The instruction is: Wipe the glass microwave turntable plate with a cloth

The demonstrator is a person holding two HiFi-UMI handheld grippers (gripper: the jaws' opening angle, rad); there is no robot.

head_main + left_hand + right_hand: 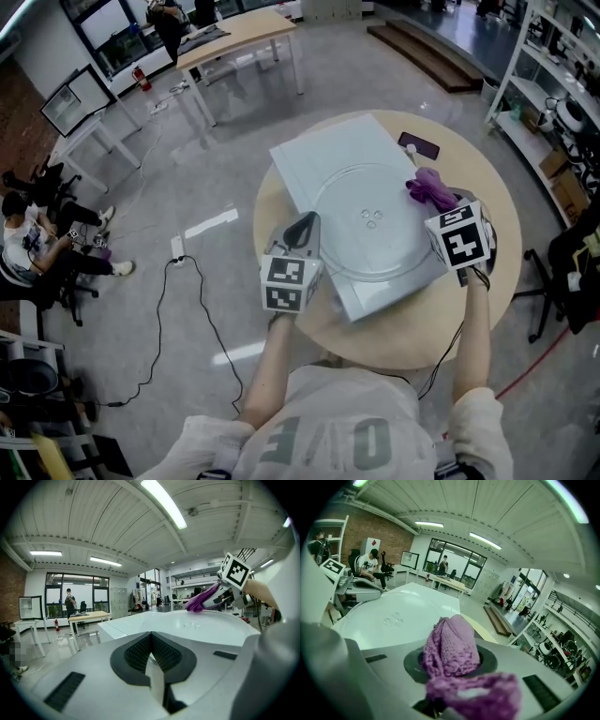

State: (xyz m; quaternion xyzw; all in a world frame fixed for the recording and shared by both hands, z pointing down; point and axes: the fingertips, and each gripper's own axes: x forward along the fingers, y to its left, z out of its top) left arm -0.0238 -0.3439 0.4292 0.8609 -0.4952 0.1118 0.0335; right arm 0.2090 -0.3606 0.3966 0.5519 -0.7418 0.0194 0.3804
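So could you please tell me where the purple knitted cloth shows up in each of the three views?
Head view: purple knitted cloth, right of centre, at the tip of the right gripper.
Left gripper view: upper right, below the marker cube.
Right gripper view: bottom centre, clamped between the jaws.
Shared landmark: three bumps at the centre of the round clear glass turntable plate.

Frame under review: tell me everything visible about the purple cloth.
The purple cloth is a soft, open-knit fabric, bunched into a wad. The right gripper is shut on it: one ribbed fold stands up beyond the jaws, a loose tail hangs nearer the camera. It sits at the far right rim of the glass plate, apparently touching it.
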